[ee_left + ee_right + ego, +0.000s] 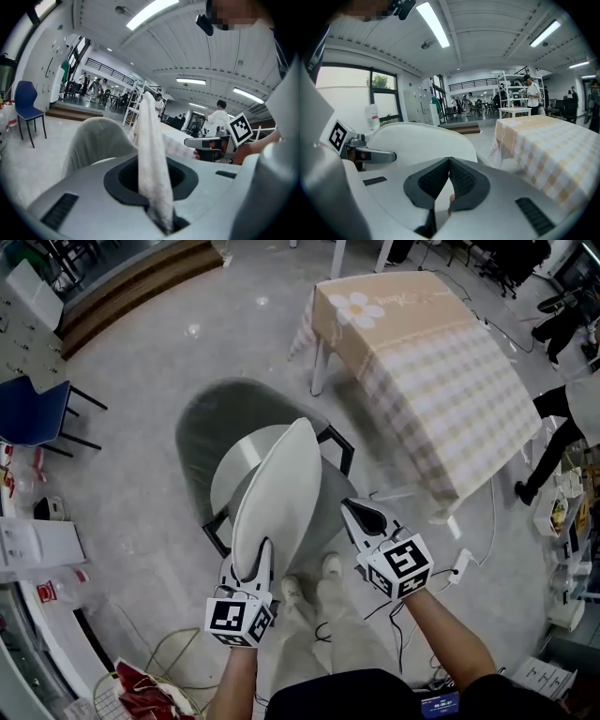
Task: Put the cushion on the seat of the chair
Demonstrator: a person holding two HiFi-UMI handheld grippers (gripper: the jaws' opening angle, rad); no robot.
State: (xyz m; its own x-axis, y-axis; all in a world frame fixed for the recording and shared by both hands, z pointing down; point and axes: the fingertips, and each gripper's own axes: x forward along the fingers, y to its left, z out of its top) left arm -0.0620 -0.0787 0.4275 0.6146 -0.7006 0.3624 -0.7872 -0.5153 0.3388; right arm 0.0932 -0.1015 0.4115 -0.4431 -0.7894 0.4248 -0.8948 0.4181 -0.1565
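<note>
A white oval cushion stands on edge above the grey chair, over its pale round seat. My left gripper is shut on the cushion's near rim. In the left gripper view the cushion rises as a thin white strip from between the jaws of the left gripper, with the chair's back behind it. My right gripper hangs just right of the cushion, apart from it. In the right gripper view its tips meet with nothing between them, and the cushion shows as a broad white face to the left.
A table under a beige checked cloth stands at the right beyond the chair. A blue chair is at the far left. My own legs and shoes are just in front of the chair. A person stands at the right edge.
</note>
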